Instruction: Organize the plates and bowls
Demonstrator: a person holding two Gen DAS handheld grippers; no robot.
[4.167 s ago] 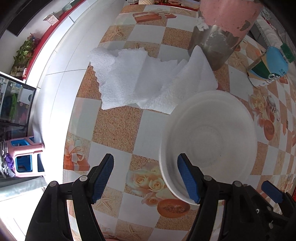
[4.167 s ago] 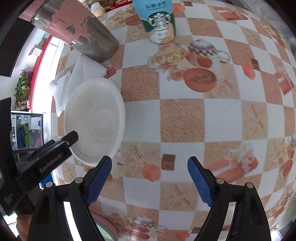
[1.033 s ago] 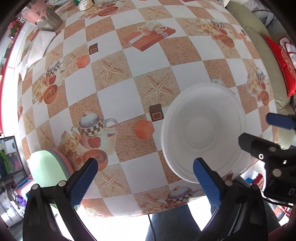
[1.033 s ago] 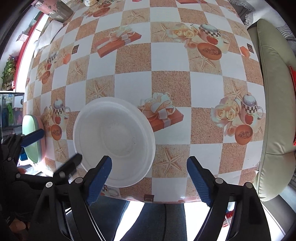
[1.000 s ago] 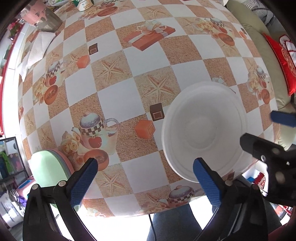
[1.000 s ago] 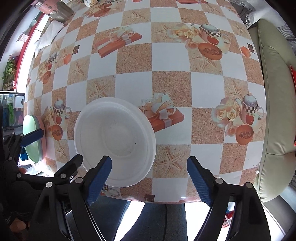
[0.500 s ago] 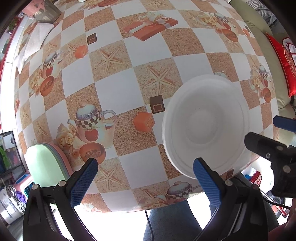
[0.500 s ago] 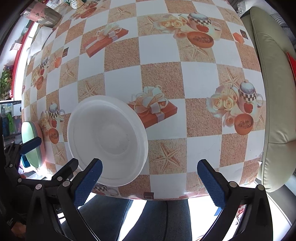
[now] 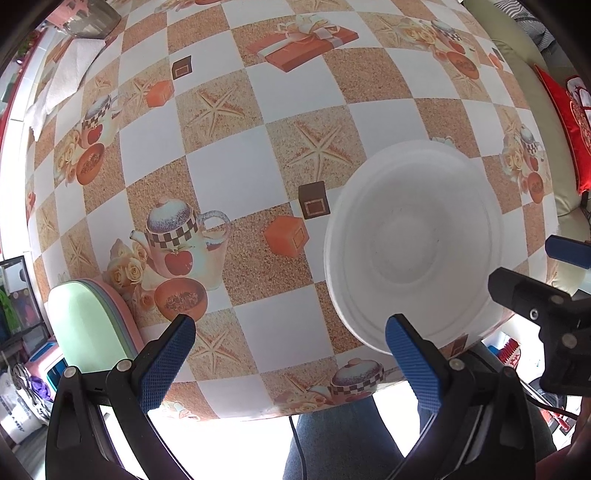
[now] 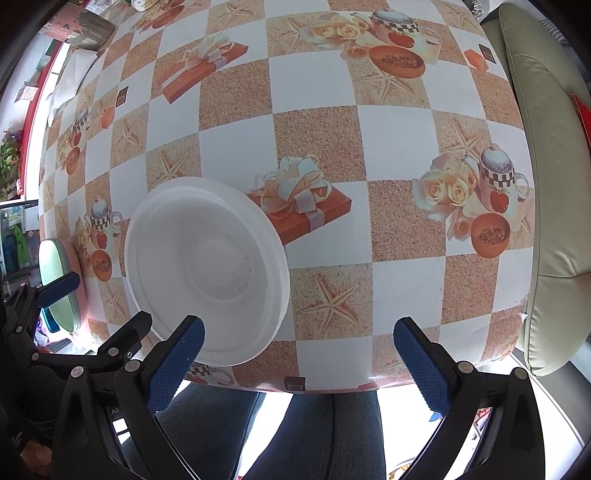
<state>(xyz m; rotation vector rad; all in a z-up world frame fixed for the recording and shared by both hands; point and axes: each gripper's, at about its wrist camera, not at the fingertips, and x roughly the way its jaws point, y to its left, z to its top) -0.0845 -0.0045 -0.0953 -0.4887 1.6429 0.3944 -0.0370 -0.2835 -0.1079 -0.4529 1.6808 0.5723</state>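
A white bowl (image 9: 413, 243) sits upright near the table's front edge; it also shows in the right wrist view (image 10: 207, 266). My left gripper (image 9: 288, 350) is open and empty, raised above the front edge, its right finger beside the bowl's near rim. My right gripper (image 10: 299, 350) is open and empty, its left finger over the bowl's near rim. A stack of plates, pale green on top of pink (image 9: 88, 325), sits at the front left corner; it also shows in the right wrist view (image 10: 59, 280).
The table has a checked cloth (image 9: 229, 173) printed with teapots, starfish and gift boxes. White paper towels (image 9: 62, 81) and a metal can (image 9: 92, 18) lie at the far left. A beige sofa cushion (image 10: 550, 184) runs along the right. My legs in jeans (image 10: 325, 435) are below the edge.
Earlier the bowl sat by the paper towels at the far side; now it rests near the front edge. Over the last second both grippers drew back and up, staying open.
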